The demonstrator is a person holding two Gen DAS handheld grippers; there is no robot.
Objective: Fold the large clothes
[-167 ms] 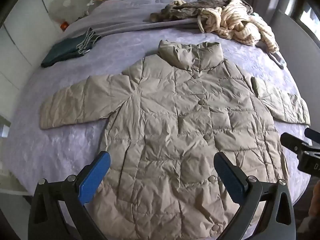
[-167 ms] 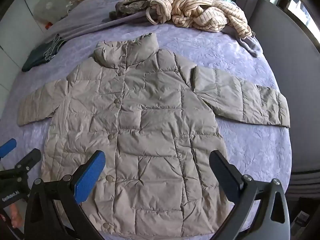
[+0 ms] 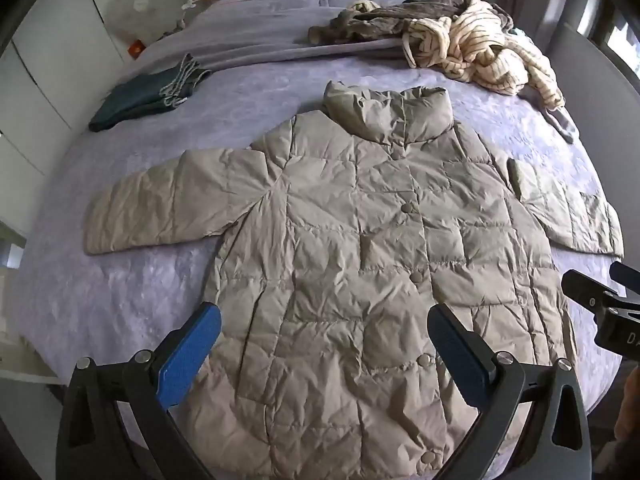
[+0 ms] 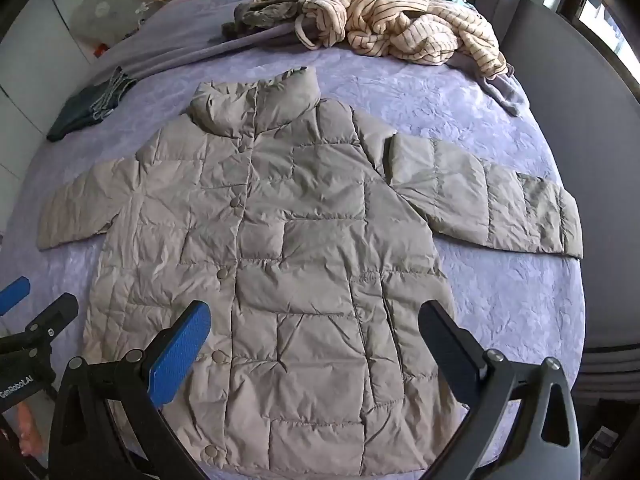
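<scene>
puffer jacket [image 3: 360, 264] spread flat, buttoned, sleeves out on bed [image 3: 132, 280] for folding | left gripper [image 3: 324, 344] and right gripper [image 4: 314, 340] above hem, jaws wide apart, holding nothing

Left gripper [image 3: 324, 344] is hovering with its blue-padded fingers [image 3: 188, 354] spread wide, gripping nothing. Right gripper [image 4: 316, 340] is likewise hanging with jaws fully parted and empty, beside the left one, both pointing forward and downward.
</scene>
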